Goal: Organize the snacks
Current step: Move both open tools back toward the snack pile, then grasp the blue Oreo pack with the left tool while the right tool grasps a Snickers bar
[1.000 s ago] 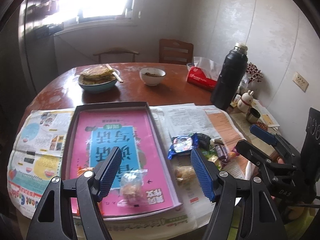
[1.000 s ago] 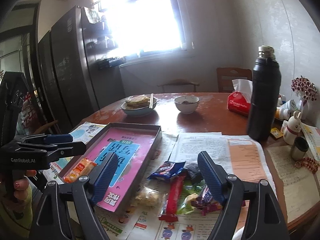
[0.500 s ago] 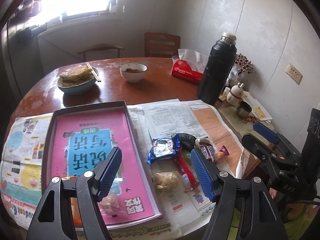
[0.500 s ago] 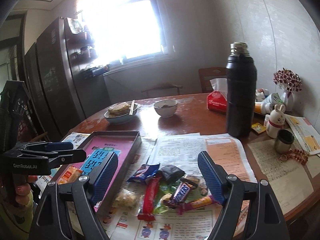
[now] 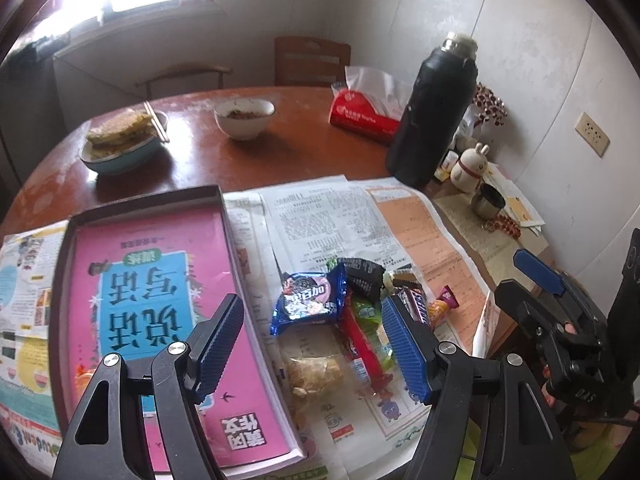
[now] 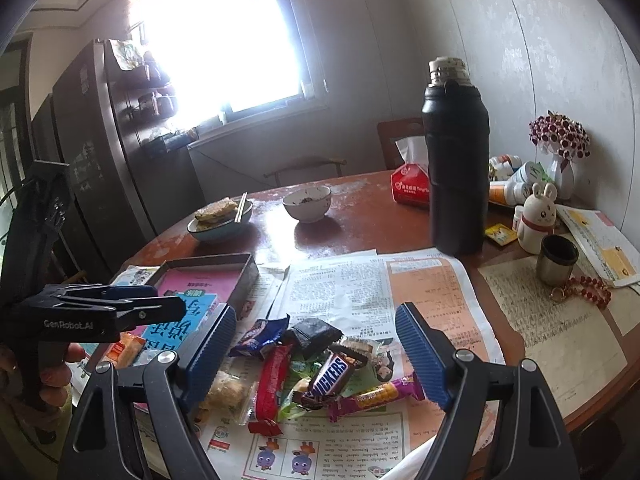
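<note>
A: Surface?
B: Round wooden table, newspapers spread over the near half.
A: Directly on the wood?
B: Teal dish, white bowl, red tissue pack, black thermos, steel cup.

Home dining rm — round wood table w/ food bowls, chairs at 12 o'clock, fridge at 10, window above.

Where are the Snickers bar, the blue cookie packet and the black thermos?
Snickers bar [image 6: 329,373]: right wrist view, on its printed name.
blue cookie packet [image 5: 308,298]: left wrist view, wrapper's middle.
black thermos [image 6: 456,168]: right wrist view, mid body.
</note>
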{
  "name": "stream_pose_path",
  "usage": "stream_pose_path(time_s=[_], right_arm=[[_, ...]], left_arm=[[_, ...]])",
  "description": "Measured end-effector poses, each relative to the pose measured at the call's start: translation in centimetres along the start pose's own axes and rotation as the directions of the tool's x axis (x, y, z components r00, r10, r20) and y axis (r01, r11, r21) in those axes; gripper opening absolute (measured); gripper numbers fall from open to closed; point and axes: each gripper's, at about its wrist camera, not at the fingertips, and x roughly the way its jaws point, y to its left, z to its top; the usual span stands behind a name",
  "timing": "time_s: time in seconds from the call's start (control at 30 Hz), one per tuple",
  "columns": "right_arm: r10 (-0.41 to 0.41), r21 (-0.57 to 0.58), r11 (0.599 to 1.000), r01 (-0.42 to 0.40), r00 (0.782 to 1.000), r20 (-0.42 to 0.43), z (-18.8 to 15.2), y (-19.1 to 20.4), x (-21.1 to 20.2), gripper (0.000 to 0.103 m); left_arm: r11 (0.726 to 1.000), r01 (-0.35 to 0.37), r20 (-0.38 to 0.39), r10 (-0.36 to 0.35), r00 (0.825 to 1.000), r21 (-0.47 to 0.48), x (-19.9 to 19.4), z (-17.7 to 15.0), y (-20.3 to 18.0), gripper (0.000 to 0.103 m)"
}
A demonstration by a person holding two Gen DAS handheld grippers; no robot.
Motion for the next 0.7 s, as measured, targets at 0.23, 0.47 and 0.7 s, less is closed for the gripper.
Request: stream_pose_path(time_s=[0.23, 0.47, 0.7], right_arm=[[0.001, 0.008, 1.000, -0.001, 0.999, -0.052, -0.7, -0.6, 1.4, 0.082], [0.011, 0.010, 1.000, -0.010, 0.994, -0.112, -1.5, -1.0, 3.0, 0.082], [0.024, 0.017, 1.000, -0.022, 0.986, -0.167, -2.4, -1.2, 4.6, 0.082]], left_arm=[[1.000, 0.030, -0.079, -0.030, 0.996, -0.007, 3.3, 0.9, 0.2, 0.073], [0.998, 0.056, -0.156, -0.056, 0.986, -0.007, 6.6, 1.8, 0.2, 0.073], [0.997, 0.076, -0.212, -0.076, 0.974, -0.004, 9.0, 2.1, 0.1, 0.073]])
